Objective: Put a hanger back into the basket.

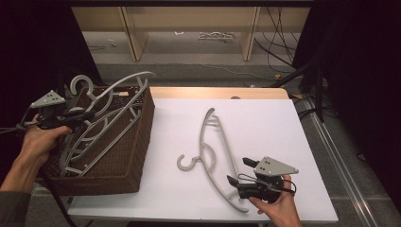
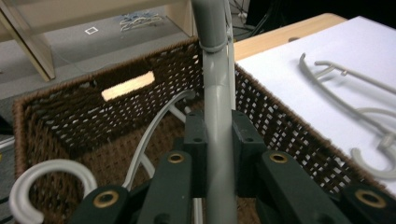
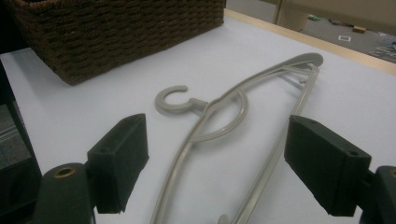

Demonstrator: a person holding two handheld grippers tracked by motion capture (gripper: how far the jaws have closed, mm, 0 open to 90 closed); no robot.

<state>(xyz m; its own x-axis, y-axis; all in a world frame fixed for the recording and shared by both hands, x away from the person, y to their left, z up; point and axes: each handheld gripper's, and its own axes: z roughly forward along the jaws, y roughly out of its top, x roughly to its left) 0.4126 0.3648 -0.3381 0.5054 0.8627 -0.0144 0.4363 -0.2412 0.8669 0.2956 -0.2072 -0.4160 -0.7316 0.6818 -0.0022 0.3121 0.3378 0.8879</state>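
Note:
My left gripper (image 1: pixel 87 115) is shut on the bar of a grey plastic hanger (image 1: pixel 125 81) over the brown woven basket (image 1: pixel 142 142). In the left gripper view the pads (image 2: pixel 195 140) clamp that hanger (image 2: pixel 217 84) from both sides, and it runs out past the basket's (image 2: pixel 60 116) far rim. Another grey hanger (image 2: pixel 154 126) lies inside the basket. A further grey hanger (image 1: pixel 213 146) lies flat on the white table top. My right gripper (image 1: pixel 239 171) stands open beside its lower end, jaws wide either side of the hanger (image 3: pixel 224 107), pads not touching it.
The basket (image 3: pixel 116 32) occupies the table's left side, against the white sheet (image 1: pixel 265 123). A wooden strip (image 1: pixel 213 92) edges the table's far side. Beyond it are shelving legs (image 1: pixel 135 33) and cables on the floor. Dark curtains close off both sides.

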